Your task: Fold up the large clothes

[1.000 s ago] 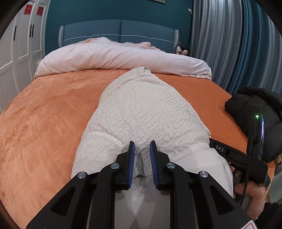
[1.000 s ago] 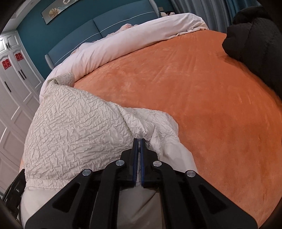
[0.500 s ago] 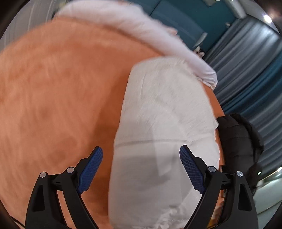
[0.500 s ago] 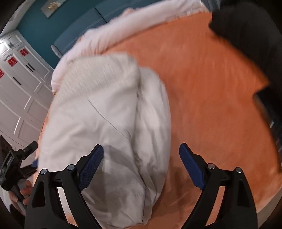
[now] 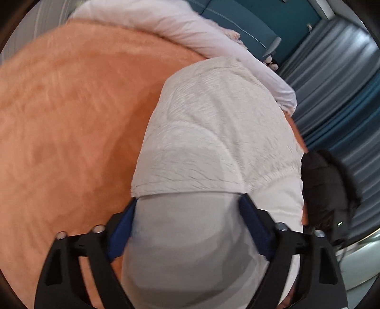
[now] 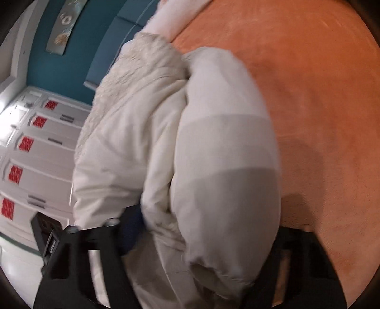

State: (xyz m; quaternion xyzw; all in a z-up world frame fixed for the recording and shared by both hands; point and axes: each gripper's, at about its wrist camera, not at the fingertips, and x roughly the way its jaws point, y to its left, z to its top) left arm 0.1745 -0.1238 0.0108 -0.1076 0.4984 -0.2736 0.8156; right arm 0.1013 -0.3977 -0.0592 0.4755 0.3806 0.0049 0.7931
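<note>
A white puffy jacket (image 5: 213, 133), folded into a long bundle, lies on the orange bed cover (image 5: 71, 118). My left gripper (image 5: 188, 228) straddles its smooth near end. The jaws are closing, and both blue pads (image 5: 121, 228) touch the fabric, which fills the gap. In the right wrist view the jacket (image 6: 213, 142) bulges up between the jaws of my right gripper (image 6: 206, 233), which are also closing. Its left pad (image 6: 130, 228) presses into the cloth; the right one is hidden behind the bundle.
A black garment (image 5: 327, 185) lies at the bed's right edge, by grey-blue curtains (image 5: 344, 83). A pale pink duvet (image 5: 190, 26) is rolled along the teal headboard (image 5: 249, 21). White wardrobe doors (image 6: 35, 154) stand past the bed's left side. Bare orange cover (image 6: 320, 107) spreads around the jacket.
Both grippers let go of the jacket's hem, opened wide and rolled, then moved forward over the bundle. Their jaws now stand narrower, around its near end.
</note>
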